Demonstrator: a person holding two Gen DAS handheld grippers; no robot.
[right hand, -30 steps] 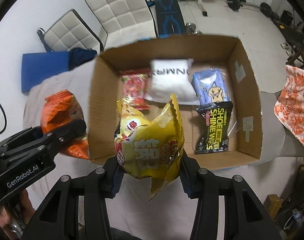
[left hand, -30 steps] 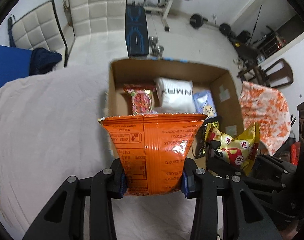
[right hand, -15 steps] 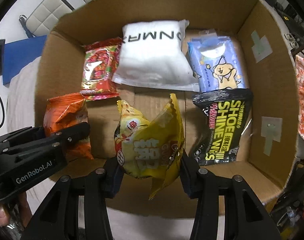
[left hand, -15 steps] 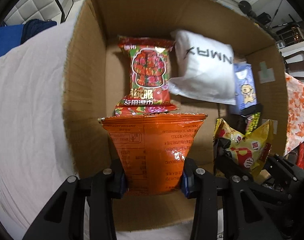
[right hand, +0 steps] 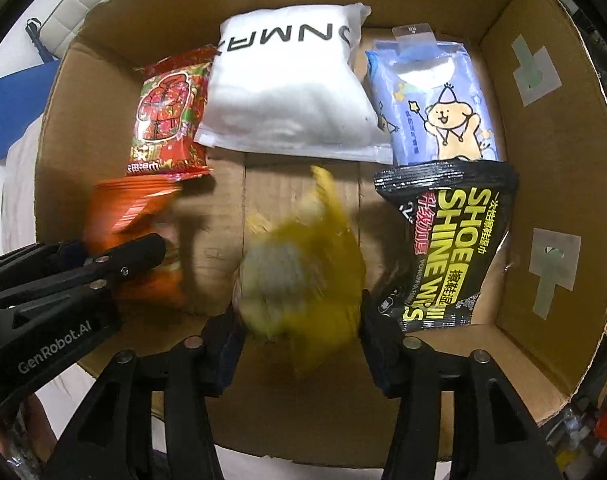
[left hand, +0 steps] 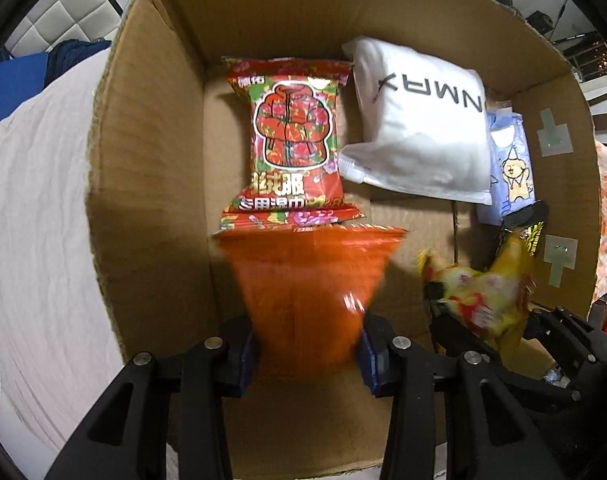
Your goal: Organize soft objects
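Both bags lower in box (right hand: 543,160), left tongs (left hand: 307,354) pinching orange bag (left hand: 307,280), right tongs (right hand: 299,344) pinching yellow bag (right hand: 303,280)

Left gripper (left hand: 307,356) clamps orange packet (left hand: 307,280), blurred, inside cardboard box (left hand: 143,160). Just beyond its top edge: red packet (left hand: 291,140) flat on box floor; white pouch (left hand: 419,120) beside that, blue packet (left hand: 511,168) further right. Right gripper (left hand: 483,328) holds yellow packet (left hand: 479,292), also blurred, near the box's right wall.

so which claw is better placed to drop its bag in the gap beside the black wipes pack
Right. The right claw holds the yellow crinkly snack bag over bare cardboard box floor beside the black shoe-wipes pack.
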